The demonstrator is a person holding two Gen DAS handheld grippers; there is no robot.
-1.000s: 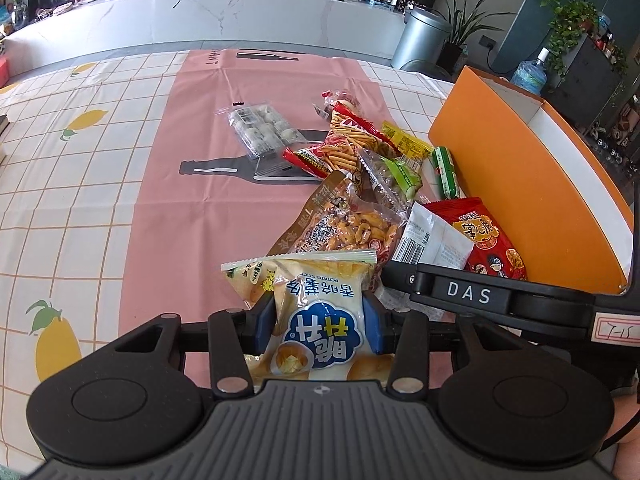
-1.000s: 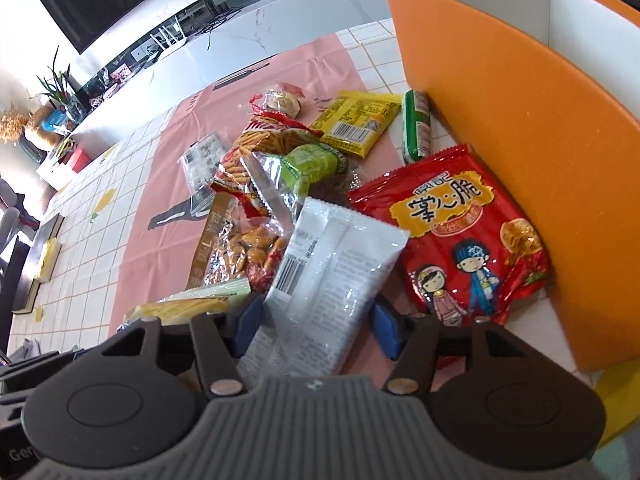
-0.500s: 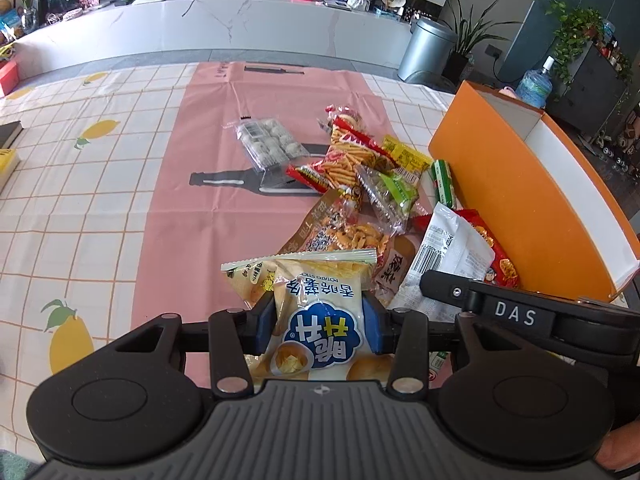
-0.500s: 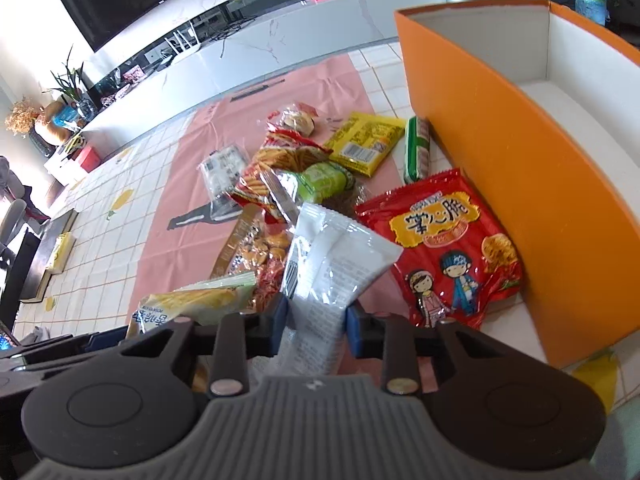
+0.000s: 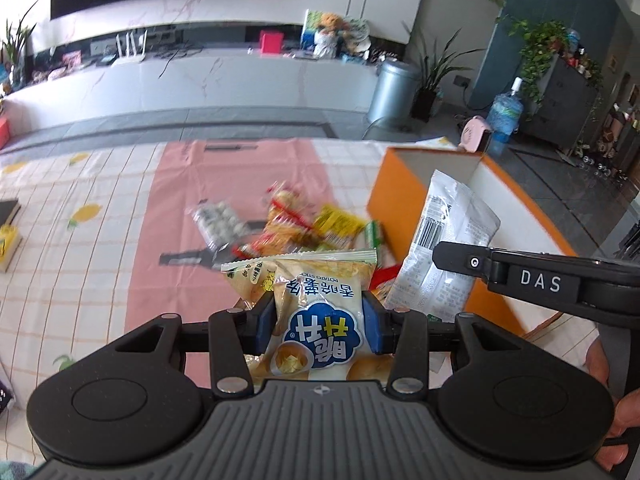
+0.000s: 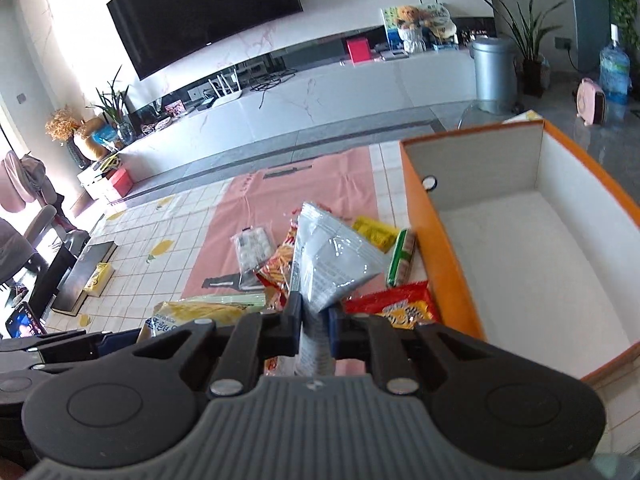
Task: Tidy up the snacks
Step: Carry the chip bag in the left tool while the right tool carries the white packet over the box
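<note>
Orange box [image 6: 444, 280] sits open on the table [image 5: 72, 264], white inside, floor bare, nothing in it that shows. Snack pile [image 6: 280, 264] lies on the pink runner [image 5: 176, 216] just left of the box; red packet [image 6: 404, 310] and green stick pack [image 6: 402, 256] lie close to its near wall.

Left gripper [image 5: 319, 322]: jaws partway open, blue pads clamped on a yellow potato-stick bag [image 5: 320, 312], held clear of the pile. Right gripper [image 6: 314, 326]: jaws pinched nearly closed on a clear silvery packet [image 6: 330, 260], which fans out above the fingers.

Only the right view looks down into the box interior, and it shows books [image 6: 86, 276] lying far left. Only the left view shows the right gripper side-on with the packet's barcode, plus part of a hand [image 5: 612, 396] at the right edge.
</note>
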